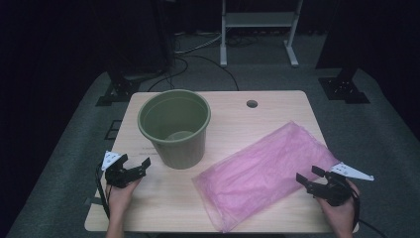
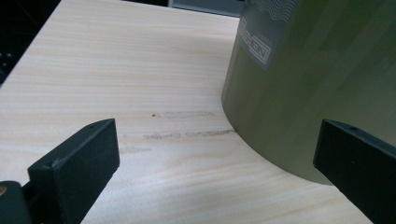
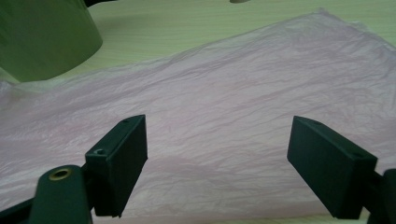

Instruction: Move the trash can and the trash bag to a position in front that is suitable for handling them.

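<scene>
Pink plastic bag [image 1: 265,173] lies flat on the right half of the worktop [image 1: 233,106], and its long axis runs on a diagonal, from the near middle of the worktop up to the far right. The right claw [image 1: 311,177] is much the nearer one: it stands just at the near right edge of the bag and points across it toward the left and far side, so the thin film lies directly ahead of it and a little below. In the right gripper view the bag [image 3: 243,93] spreads wide in front of the right claw [image 3: 217,161], whose two black jaws stand released, well apart, with nothing between them. The left claw [image 1: 136,166] is on the other side, near the left edge of the worktop, just beside the foot of the green bucket [image 1: 176,126], which stands upright between this claw and the bag. In the left gripper view the left claw [image 2: 217,156] is released too, its jaws wide and empty, with the bucket wall [image 2: 317,79] close in front on the right; I cannot tell if one jaw touches it. The bucket seems empty inside. I judge that the coming move belongs to the right hand, which needs only to go down and pinch the bag's edge. The worktop is pale wood with a small cable hole [image 1: 252,103] at its far side. Around it the room is dark, with grey carpet [image 1: 64,163], black stand feet [image 1: 116,91] and a white frame [image 1: 257,22] behind.
</scene>
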